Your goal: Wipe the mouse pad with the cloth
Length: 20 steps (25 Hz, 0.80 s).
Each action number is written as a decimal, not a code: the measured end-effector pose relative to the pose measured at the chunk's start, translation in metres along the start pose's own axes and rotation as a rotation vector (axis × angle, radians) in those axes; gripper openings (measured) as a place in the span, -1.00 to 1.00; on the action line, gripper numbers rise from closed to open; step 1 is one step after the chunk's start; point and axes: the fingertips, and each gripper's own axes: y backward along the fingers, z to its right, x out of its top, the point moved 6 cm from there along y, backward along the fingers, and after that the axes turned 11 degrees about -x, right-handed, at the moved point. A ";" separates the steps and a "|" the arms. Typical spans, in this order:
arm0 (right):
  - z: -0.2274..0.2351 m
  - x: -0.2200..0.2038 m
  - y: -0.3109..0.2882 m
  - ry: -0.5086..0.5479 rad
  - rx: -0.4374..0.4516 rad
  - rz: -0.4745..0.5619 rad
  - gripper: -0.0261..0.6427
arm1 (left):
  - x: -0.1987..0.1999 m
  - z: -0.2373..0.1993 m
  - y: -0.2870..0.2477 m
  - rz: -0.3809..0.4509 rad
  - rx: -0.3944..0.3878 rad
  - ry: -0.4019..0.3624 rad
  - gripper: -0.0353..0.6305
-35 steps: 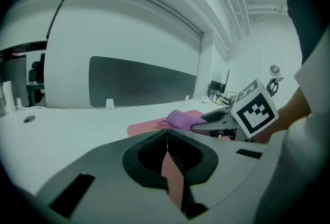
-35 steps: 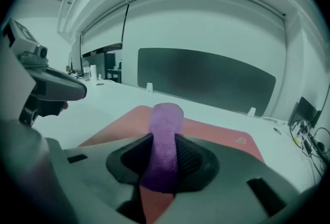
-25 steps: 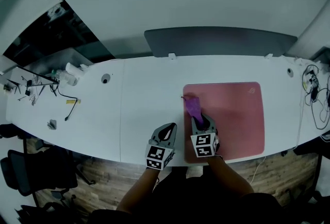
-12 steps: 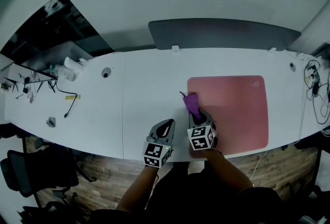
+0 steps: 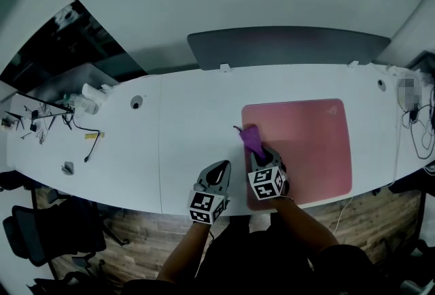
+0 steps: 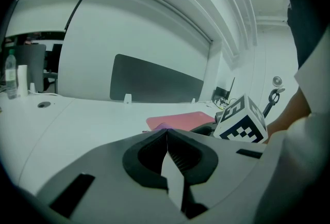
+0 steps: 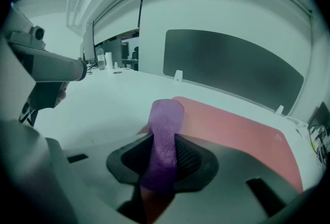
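Head view showed my right tool (image 5: 262, 159) clamped on the cloth (image 5: 252, 140) at the left edge of the mouse pad (image 5: 306, 144), which stretched rightward; my left tool (image 5: 217, 175), closed and empty, sat left of it.

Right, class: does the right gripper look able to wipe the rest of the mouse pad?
Probably yes. The right gripper holds the cloth at the left edge of the mouse pad; nothing else lies on it, and the left gripper sits beside it.

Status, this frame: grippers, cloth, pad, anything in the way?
Right gripper shut on purple cloth, cloth at mouse pad left edge. Left gripper shut, empty, left of the pad. Nothing on the pad ahead.
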 end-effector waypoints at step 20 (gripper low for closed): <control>0.077 -0.033 0.010 -0.035 -0.108 -0.046 -0.56 | 0.007 0.038 -0.041 -0.011 -0.021 -0.029 -0.83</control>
